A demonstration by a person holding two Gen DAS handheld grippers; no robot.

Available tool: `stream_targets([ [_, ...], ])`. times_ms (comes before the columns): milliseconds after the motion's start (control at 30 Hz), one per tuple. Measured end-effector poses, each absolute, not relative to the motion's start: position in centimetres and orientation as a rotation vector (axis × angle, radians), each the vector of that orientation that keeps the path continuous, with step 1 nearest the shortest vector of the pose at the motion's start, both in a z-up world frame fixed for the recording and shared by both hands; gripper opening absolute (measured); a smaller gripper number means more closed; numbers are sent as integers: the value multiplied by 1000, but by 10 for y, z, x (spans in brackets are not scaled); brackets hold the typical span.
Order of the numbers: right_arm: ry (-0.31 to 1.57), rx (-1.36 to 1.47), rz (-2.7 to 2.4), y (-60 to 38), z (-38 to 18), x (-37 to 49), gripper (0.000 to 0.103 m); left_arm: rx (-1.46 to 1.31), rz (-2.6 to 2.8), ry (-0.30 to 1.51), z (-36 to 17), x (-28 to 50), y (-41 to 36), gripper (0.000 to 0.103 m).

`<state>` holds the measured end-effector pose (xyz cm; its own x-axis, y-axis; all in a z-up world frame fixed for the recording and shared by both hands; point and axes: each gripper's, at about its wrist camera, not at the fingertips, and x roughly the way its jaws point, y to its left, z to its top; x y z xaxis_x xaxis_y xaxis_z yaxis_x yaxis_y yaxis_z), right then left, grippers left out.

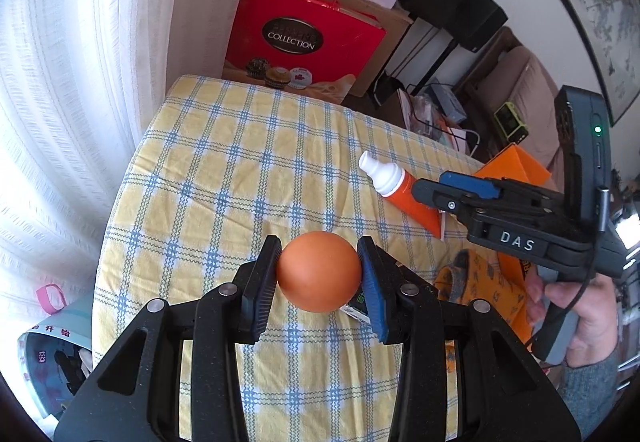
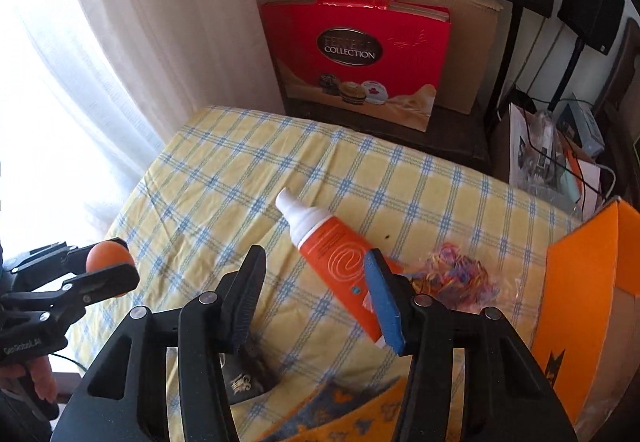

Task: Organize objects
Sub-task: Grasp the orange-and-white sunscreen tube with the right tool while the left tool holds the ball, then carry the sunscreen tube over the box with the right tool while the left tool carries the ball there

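2 grippers work over a table covered in a yellow-and-blue checked cloth (image 1: 248, 178). The left gripper (image 1: 319, 274) is clamped on an orange ball (image 1: 319, 271): its 2 pads press the ball's left and right sides and hold it clear above the cloth. In the right wrist view the same ball (image 2: 107, 256) shows at the far left, pinched between the left gripper's fingers, with the person's fingers on the handle below.

The right gripper (image 2: 316, 298) has its jaws apart, and nothing is pressed between them. An orange tube with a white cap (image 2: 332, 258) lies on the cloth, cap pointing toward the far left corner; its lower end runs just beside or under the blue pad (image 2: 384, 306) of the right finger, and whether they touch I cannot tell. In the left wrist view the tube (image 1: 400, 190) lies at the tip of the right gripper (image 1: 432, 192), held in a hand (image 1: 580, 318).

Right of the tube lies a clear bag of coloured rubber bands (image 2: 460, 274). An orange box (image 2: 588, 290) stands open at the table's right edge. An orange patterned cloth (image 2: 348, 414) lies at the near edge, and a dark pouch (image 2: 244, 382) sits beneath the right gripper's left finger. 1 red gift bag (image 2: 360, 54) stands beyond the table.
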<state>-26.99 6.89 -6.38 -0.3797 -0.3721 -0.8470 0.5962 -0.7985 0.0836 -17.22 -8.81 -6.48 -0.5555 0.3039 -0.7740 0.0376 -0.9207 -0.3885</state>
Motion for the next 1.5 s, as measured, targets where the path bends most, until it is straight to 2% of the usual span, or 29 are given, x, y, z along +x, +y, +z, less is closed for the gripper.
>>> stream_targets([
  [267, 591, 1251, -2118, 40, -82, -281, 52, -1399, 2575, -556, -67, -175, -87, 36],
  [667, 743, 1300, -2069, 28, -110, -290, 51, -1403, 2563, -571, -68, -175, -89, 36],
  [867, 650, 1253, -2106, 31, -98, -290, 41, -1404, 2560, -572, -69, -174, -86, 36],
  [1100, 321, 1163, -2154, 51, -55, -281, 39, -1371, 2567, -561, -57, -173, -78, 36],
  [1500, 76, 1070, -2219, 99, -4, -252, 36, -1294, 2546, -492, -22, -169, -37, 36],
])
